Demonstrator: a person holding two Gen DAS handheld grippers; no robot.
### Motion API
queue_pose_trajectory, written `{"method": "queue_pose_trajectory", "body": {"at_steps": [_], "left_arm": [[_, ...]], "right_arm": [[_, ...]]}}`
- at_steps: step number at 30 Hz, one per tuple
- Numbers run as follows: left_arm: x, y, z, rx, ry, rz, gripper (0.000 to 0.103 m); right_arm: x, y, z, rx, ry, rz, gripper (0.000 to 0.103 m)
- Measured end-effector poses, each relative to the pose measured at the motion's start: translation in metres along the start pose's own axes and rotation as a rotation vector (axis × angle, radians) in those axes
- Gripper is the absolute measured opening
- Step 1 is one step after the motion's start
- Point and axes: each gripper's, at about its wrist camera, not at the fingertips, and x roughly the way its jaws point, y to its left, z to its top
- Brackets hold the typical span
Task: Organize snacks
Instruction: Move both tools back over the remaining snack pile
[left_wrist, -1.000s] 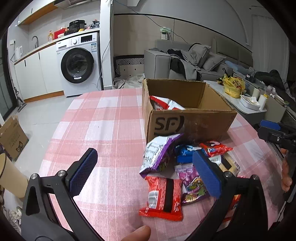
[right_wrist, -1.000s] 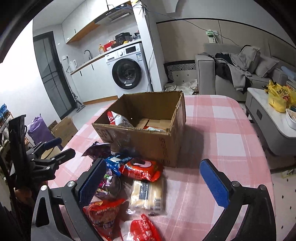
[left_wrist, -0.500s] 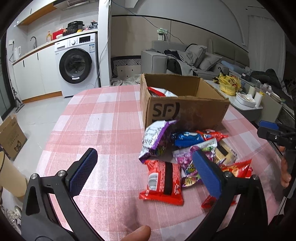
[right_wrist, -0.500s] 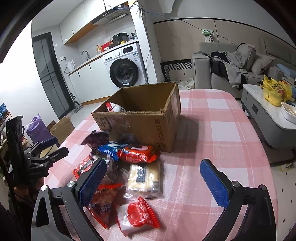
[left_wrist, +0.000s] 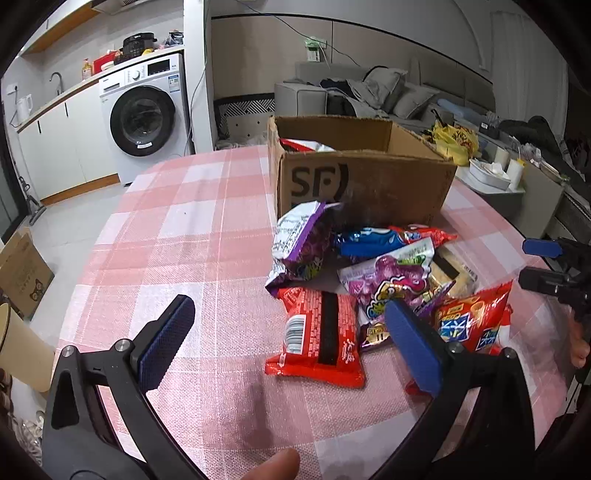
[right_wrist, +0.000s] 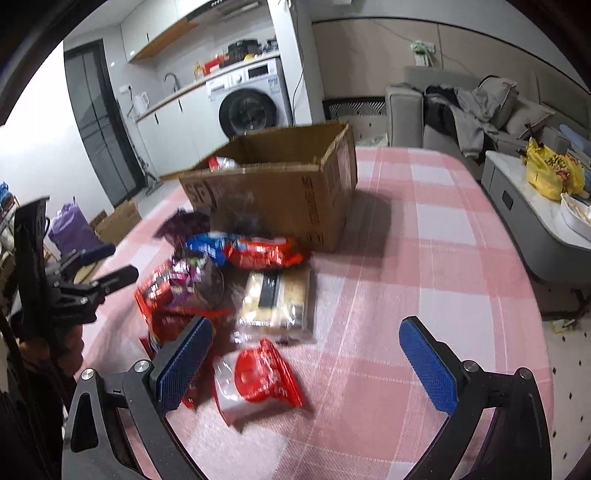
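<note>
Both tongs empty and spread wide: left tongs hover low over the near edge of the worktop, blue pads well apart, nothing between them; right tongs likewise gaping, above the pile from the other side. Snacks mostly not yet sorted. Cardboard box stands open on the pink check cloth, at least one red-and-white packet already inside, rest of the box floor hidden by the wall. Loose pile lies on the worktop just in front of the box: purple bag leaning up beside the box front, blue packet and a red packet behind it, grape-candy bag overlapping others, flat red pack with a black stripe nearest the left tongs, red-orange bag at the right, a clear-wrapped cracker pack, and a small red-and-white pouch closest to the right tongs. Right view is blurred, labels unreadable. Judgement: task early, roughly one or a few items boxed, about eight left outside. Likely next pick is the striped red pack for the left or the small pouch for the right; flat crinkly bags may slip, overlap means neighbours could drag along.
</note>
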Motion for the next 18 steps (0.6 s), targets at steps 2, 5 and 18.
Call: {"method": "queue_pose_trajectory", "body": {"at_steps": [2,5,18], "left_arm": [[0.004,0.001,-0.001,0.000,0.011,0.011,0.102],[0.012,0.005,-0.004,-0.016,0.038,0.017,0.102],[0.036,0.008,-0.012,-0.010,0.101,-0.002,0.102]], "right_arm": [[0.006,0.002,-0.003,-0.020,0.027,0.010,0.103],[0.015,0.007,-0.008,-0.057,0.060,0.012,0.103],[0.032,0.029,-0.023,-0.175,0.152,0.029,0.103]]}}
